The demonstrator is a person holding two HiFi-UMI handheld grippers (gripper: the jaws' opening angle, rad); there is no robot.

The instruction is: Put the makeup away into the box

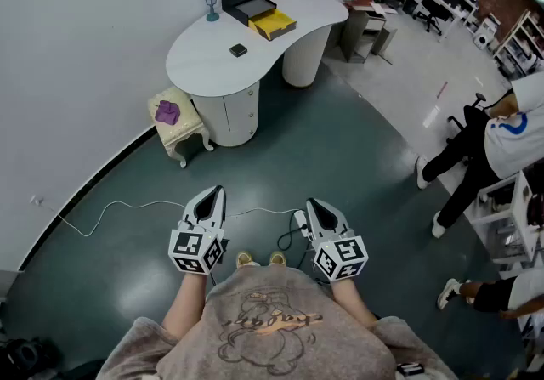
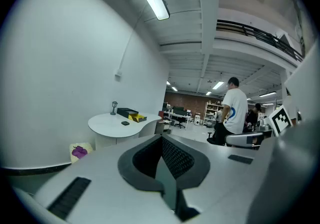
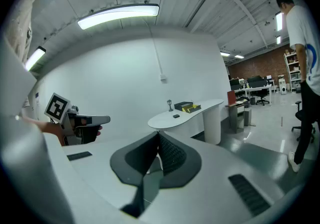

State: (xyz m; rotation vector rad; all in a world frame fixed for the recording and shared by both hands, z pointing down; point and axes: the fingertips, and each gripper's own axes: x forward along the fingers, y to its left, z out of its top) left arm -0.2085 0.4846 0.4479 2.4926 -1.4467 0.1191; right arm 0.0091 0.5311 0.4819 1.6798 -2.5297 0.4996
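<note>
Left tool [image 1: 214, 196] and right tool [image 1: 314, 207], jaws pressed together and holding nothing, sit at 6 o'clock. At 12 o'clock, well apart, a white bench [image 1: 204, 62] carries a black box [image 1: 249, 4] and a small dark makeup case [image 1: 238, 50].

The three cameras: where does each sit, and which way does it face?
Head view: on the person's head, looking steeply down at the white table; shows shirt, forearms, left gripper, right gripper.
Left gripper view: on that gripper, facing the table; shows its shut jaws.
Right gripper view: same, on the right; shut jaws, plus the left gripper.
All share the table.
</note>
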